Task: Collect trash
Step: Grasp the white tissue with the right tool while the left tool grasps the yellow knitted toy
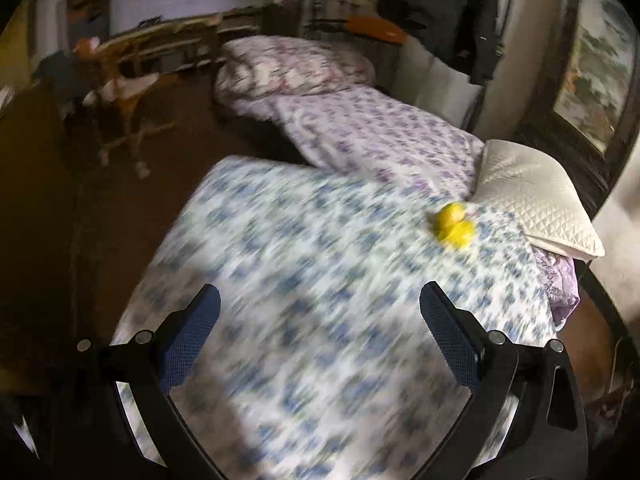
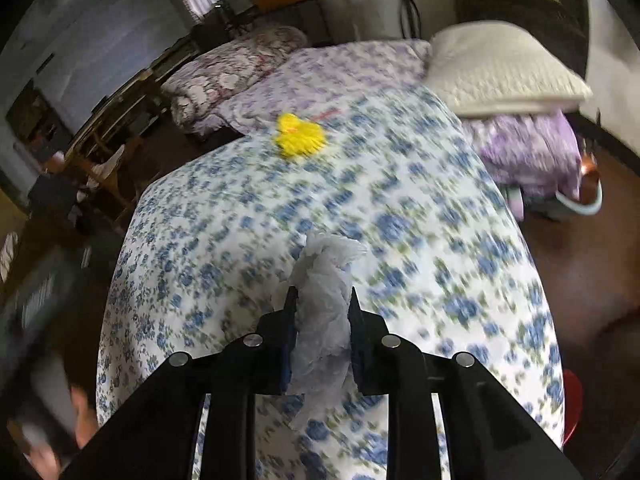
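Observation:
A crumpled white tissue (image 2: pixel 324 300) sticks up between the black fingers of my right gripper (image 2: pixel 323 294), which is shut on it above the blue-flowered bed sheet (image 2: pixel 420 216). Farther up the bed lies a yellow crumpled piece (image 2: pixel 300 136), also seen in the left wrist view as a yellow lump (image 1: pixel 454 226) near the white pillow (image 1: pixel 532 196). My left gripper (image 1: pixel 320 300) hangs open over the sheet (image 1: pixel 300 280), its blue pads wide apart with nothing between them. Both views are blurred.
A white quilted pillow (image 2: pixel 504 68) and purple-flowered bedding (image 2: pixel 528 152) lie at the bed's head. A folded quilt (image 1: pixel 296 64) sits at the far end. Wooden furniture (image 1: pixel 128 92) stands on the dark floor to the left. A hand (image 2: pixel 80 412) shows at lower left.

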{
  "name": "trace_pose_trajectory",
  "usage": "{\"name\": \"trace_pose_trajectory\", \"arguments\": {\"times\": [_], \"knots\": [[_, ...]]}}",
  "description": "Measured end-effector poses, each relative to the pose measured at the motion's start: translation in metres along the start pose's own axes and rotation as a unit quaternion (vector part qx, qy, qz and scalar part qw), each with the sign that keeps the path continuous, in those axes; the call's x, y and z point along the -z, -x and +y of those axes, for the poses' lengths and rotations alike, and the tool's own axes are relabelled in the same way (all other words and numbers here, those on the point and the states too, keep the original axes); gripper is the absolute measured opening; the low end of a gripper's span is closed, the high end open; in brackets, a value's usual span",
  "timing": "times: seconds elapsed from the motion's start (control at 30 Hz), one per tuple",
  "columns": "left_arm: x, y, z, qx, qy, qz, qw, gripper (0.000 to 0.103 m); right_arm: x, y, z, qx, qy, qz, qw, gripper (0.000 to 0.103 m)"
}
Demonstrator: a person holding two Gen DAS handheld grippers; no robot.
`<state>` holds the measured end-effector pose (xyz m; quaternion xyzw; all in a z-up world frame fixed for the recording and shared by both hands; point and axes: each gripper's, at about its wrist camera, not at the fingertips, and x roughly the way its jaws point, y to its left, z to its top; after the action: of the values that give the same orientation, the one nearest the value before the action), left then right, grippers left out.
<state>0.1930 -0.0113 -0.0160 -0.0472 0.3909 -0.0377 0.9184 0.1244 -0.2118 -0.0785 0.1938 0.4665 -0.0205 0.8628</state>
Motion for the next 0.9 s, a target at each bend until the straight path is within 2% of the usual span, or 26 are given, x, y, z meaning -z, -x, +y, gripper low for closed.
{"name": "trace_pose_trajectory", "arguments": {"times": [0.1,0.2,0.33,0.5,0.7,0.77,0.8,0.87,0.9], "knots": [[-0.022,-0.032,-0.033,0.049,-0.014,0.033,0.9981,0.096,-0.002,-0.01,-0.002,0.008,0.006,0.005,1.0,0.024],[-0.038,-0.068,-0.064,0.073,-0.02,0.066,0.995,0.096,-0.003,-0.02,-0.005,0.004,0.012,0.019,1.0,0.024],[-0.049,-0.116,-0.094,0.044,-0.036,0.098,0.9935,0.096,-0.003,-0.026,-0.013,-0.01,0.013,0.034,0.999,0.024],[-0.055,-0.167,-0.098,0.039,-0.001,0.147,0.9884,0.096,-0.011,-0.028,-0.026,-0.02,0.004,0.038,0.999,0.024],[-0.057,-0.179,-0.096,0.023,0.008,0.14,0.9898,0.095,-0.012,-0.03,-0.02,-0.025,0.013,0.042,0.999,0.025],[-0.057,-0.179,-0.097,0.015,0.005,0.132,0.9911,0.089,-0.011,-0.032,-0.016,-0.027,0.016,0.044,0.999,0.025],[-0.057,-0.18,-0.099,0.013,0.001,0.129,0.9916,0.079,-0.01,-0.031,-0.014,-0.029,0.017,0.045,0.998,0.025],[-0.057,-0.177,-0.103,0.022,-0.012,0.122,0.9922,0.055,-0.01,-0.031,-0.012,-0.031,0.021,0.046,0.998,0.025],[-0.057,-0.175,-0.104,0.035,-0.015,0.123,0.9917,0.032,-0.01,-0.031,-0.012,-0.032,0.021,0.046,0.998,0.025]]}}
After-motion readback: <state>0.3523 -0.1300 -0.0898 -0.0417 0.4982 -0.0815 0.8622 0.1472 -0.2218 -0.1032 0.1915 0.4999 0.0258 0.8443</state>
